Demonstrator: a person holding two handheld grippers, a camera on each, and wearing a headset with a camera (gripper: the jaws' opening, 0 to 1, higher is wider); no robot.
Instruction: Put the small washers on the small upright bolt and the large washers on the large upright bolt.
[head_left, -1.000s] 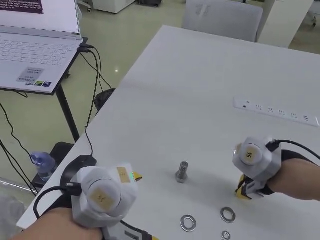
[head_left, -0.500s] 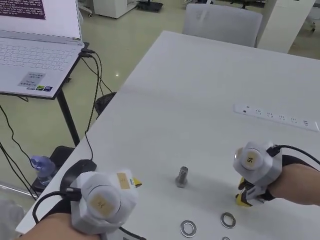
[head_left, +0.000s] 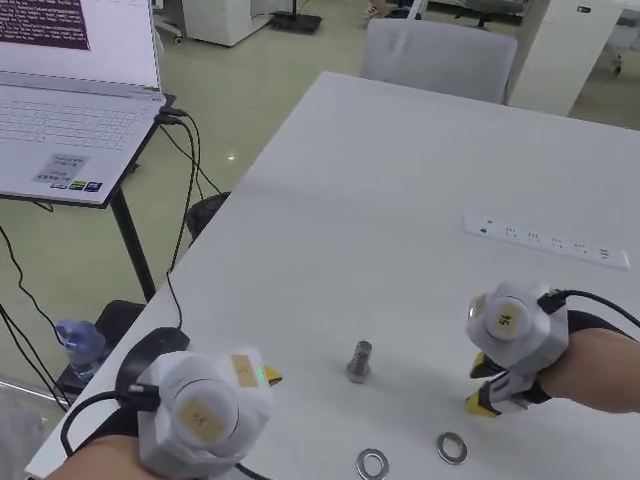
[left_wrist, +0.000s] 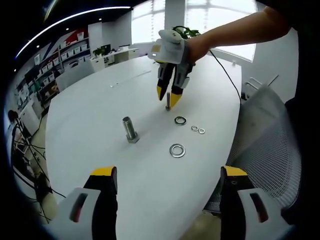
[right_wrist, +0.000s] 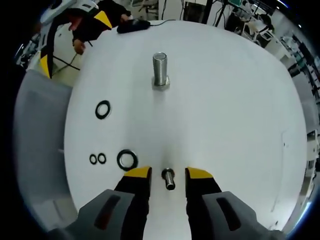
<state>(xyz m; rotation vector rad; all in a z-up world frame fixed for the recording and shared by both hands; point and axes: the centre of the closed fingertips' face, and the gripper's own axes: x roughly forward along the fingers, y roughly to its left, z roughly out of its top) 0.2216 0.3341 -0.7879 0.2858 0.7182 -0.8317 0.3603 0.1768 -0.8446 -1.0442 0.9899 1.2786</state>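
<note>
Head view: laptop (head_left: 70, 110) left, power strip (head_left: 548, 238) beyond large bolt (head_left: 359, 361)

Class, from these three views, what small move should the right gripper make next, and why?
Probably move the right gripper off the small bolt, which stands upright between its open jaws, over to the two small washers lying flat nearby. No washer sits on the small bolt yet, so picking one up seems due.
</note>
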